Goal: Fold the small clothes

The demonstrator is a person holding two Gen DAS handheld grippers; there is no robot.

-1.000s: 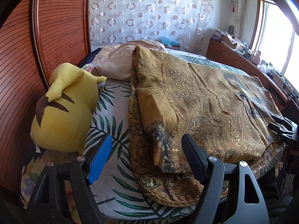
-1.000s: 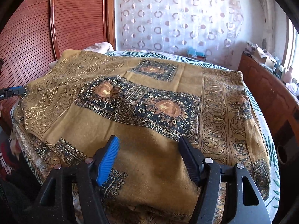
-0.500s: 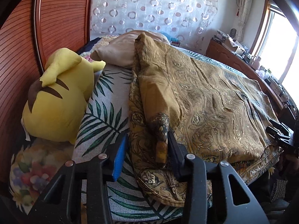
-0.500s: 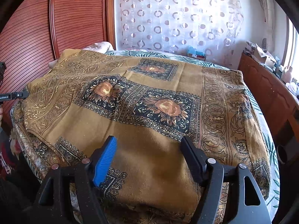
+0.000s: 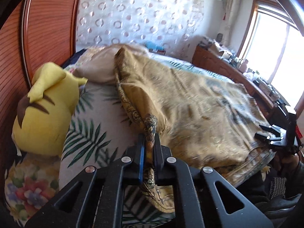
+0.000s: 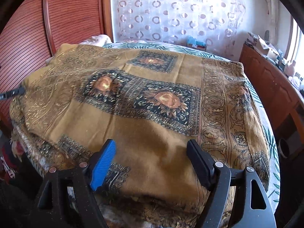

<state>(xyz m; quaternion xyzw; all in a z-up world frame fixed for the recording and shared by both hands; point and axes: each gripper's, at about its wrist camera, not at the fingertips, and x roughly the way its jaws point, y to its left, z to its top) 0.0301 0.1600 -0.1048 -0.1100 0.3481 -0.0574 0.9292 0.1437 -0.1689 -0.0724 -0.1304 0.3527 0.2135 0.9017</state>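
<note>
A brown-gold patterned garment [image 5: 190, 110] lies spread over the bed, folded in layers; in the right wrist view [image 6: 152, 98] it shows dark floral panels. My left gripper [image 5: 149, 142] is shut on the garment's near left corner, a dark-patterned edge, and holds it pinched between the jaws. My right gripper [image 6: 152, 152] is open, its jaws wide apart just above the garment's near edge, holding nothing. The right gripper also shows at the far right of the left wrist view [image 5: 275, 133]. The left gripper's tip shows at the left edge of the right wrist view [image 6: 11, 93].
A yellow plush toy [image 5: 45, 110] sits left of the garment on the leaf-print bedsheet [image 5: 91, 133]. A beige pillow [image 5: 96, 70] lies behind. A red wooden headboard [image 5: 43, 38] stands left; a wooden cabinet [image 6: 269, 87] with clutter runs along the right side.
My left gripper moved forward and closed on the garment's left corner, which now rises slightly. My right gripper stayed open and nearly still over the near edge.
</note>
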